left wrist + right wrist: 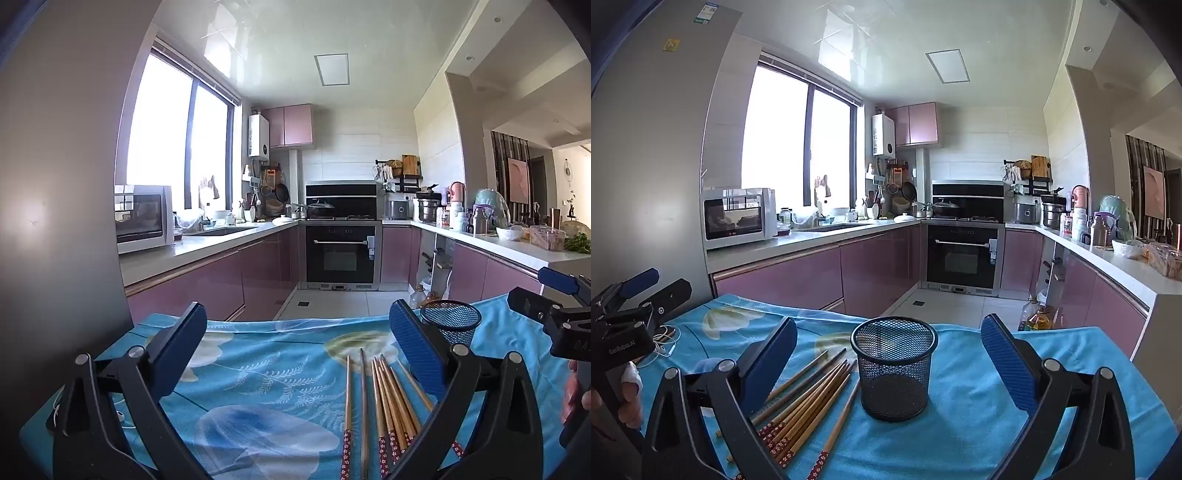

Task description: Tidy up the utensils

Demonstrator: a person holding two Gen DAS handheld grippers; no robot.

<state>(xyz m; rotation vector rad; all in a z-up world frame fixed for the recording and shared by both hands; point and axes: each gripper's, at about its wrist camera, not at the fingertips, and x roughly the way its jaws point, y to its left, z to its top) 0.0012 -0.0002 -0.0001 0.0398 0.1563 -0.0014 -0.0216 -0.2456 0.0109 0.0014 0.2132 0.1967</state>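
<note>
Nearest in the left wrist view, the left claw (295, 345) stands with its jaws wide apart and nothing between the pads, hovering over a desk (258, 354) draped in a blue floral cloth. Just beyond it, toward 5 o'clock in that view, a loose bundle of chopsticks (384, 402) lies flat on the cloth, long axes running roughly from 6 to 12 o'clock, patterned red ends nearest the camera. Most sit inside the span of the left jaws, hard by the right-hand pad.

Seen from the right wrist, the right claw (888, 354) is likewise spread wide and empty. An upright black mesh cup (894, 373) stands between its jaws, slightly ahead, untouched. The chopsticks (809, 402) fan out at 8 o'clock from the cup, partly behind the left-hand pad.

Judging by this, the left claw is nearer the chopsticks and the right nearer the cup. Farther off, a kitchen with pink cabinets fills the background.
</note>
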